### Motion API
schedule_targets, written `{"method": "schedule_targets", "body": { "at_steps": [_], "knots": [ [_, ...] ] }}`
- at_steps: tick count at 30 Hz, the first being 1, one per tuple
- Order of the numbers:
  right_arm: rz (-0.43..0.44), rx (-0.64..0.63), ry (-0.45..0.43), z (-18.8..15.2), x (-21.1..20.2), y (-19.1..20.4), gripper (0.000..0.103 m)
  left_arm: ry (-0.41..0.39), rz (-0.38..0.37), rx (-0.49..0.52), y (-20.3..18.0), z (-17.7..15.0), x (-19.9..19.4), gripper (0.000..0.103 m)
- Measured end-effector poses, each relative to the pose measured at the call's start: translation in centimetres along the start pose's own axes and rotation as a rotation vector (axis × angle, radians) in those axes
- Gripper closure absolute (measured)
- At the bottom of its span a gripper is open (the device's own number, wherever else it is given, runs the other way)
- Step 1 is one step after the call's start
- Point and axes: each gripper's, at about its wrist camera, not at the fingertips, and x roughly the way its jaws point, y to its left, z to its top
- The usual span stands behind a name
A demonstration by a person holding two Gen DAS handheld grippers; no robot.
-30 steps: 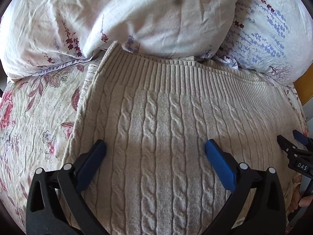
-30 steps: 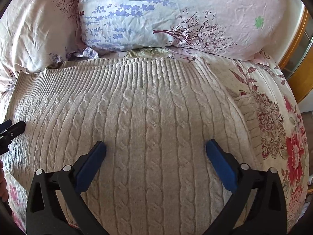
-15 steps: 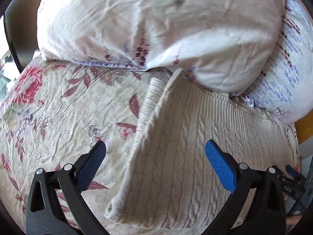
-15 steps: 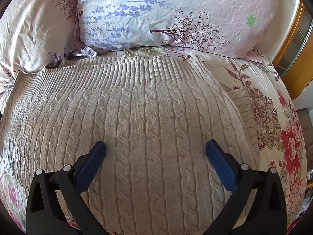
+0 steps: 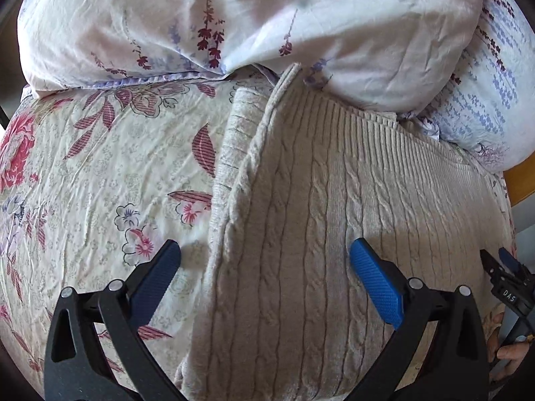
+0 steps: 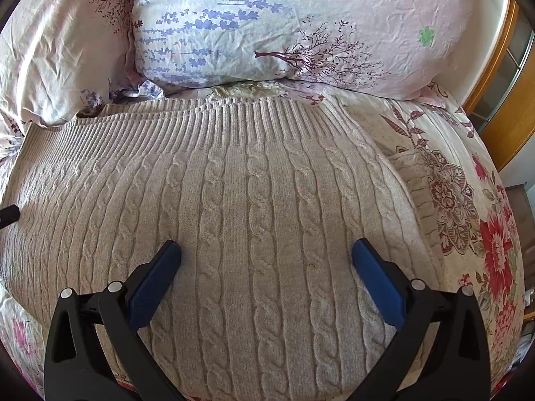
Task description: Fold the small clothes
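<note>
Beige cable-knit sweater (image 6: 254,220) spread flat on a bed with a floral bedspread (image 5: 93,180), ribbed hem touching two floral pillows (image 6: 267,26) at the head. Left hand-held gripper (image 5: 265,260) released, blue pads (image 5: 376,284) wide apart, straddling the sweater's left edge, where a ribbed sleeve cuff (image 5: 234,140) peeks out. Right hand-held gripper (image 6: 265,260) released too, hovering over the sweater's middle. Wooden furniture (image 6: 501,100) at the far right.
</note>
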Motion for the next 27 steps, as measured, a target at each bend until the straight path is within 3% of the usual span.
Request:
{"method": "schedule_targets", "body": {
  "at_steps": [11,14,18,27],
  "knots": [
    [0.002,-0.002,-0.006,0.0,0.0,0.0,0.001,-0.011,-0.039,-0.054,1.7,1.5,0.0,0.002],
    [0.003,-0.003,-0.005,0.0,0.0,0.0,0.001,-0.016,-0.093,-0.073,2.2,2.1,-0.2,0.004],
    [0.003,-0.003,-0.009,0.1,0.0,0.0,0.001,-0.019,-0.266,-0.148,3.6,3.3,-0.4,0.02],
    [0.003,-0.003,-0.011,0.1,0.1,0.1,0.001,-0.017,-0.373,-0.258,7.8,2.4,-1.2,0.043]
  ]
}}
